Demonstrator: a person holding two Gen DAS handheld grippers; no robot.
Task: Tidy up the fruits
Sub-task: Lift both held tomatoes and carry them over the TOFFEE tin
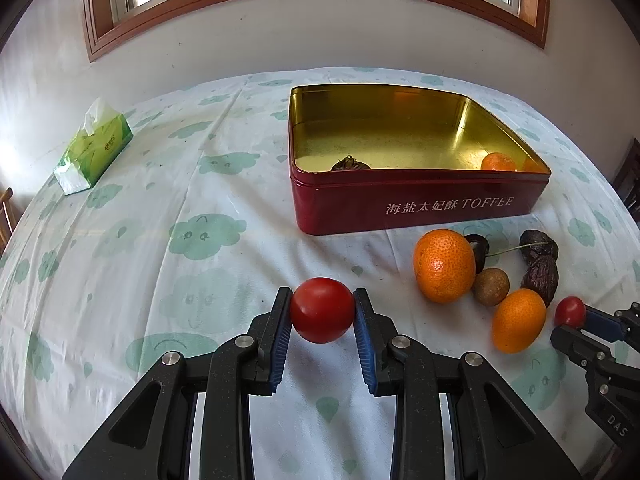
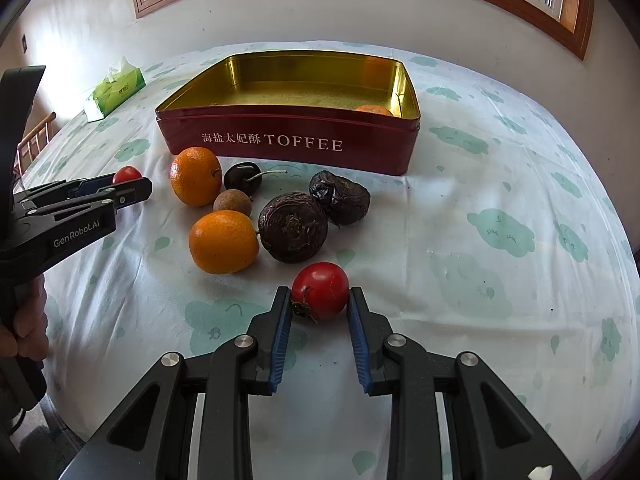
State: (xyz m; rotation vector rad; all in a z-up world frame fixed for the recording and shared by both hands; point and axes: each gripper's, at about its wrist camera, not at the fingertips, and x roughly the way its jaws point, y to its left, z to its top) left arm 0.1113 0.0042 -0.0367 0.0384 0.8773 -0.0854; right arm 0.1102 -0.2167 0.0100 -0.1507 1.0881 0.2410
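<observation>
1. Currently the left claw grips a red tomato between its blue pads, clear of the other fruit and to the left of the cluster.
2. The right claw grips a second red tomato, stem end turned toward its left pad; both pads touch the fruit.
3. The red toffee tin stands open on the tabletop beyond the fruit. Inside it, an orange sits in the near right corner and a dark fruit lies against the near wall.
4. Loose fruit lies between the tin and the right claw: a large orange, a smaller orange, a dark cherry with its stem, a small brown round fruit and two wrinkled dark fruits.
5. The wrinkled fruit nearest the right claw lies just beyond the held tomato, on the direct line to the tin.
6. A green tissue box rests at the far left of the tabletop, well apart from the fruit.
7. A hand on the left claw's handle shows at the left edge of the right wrist view.
</observation>
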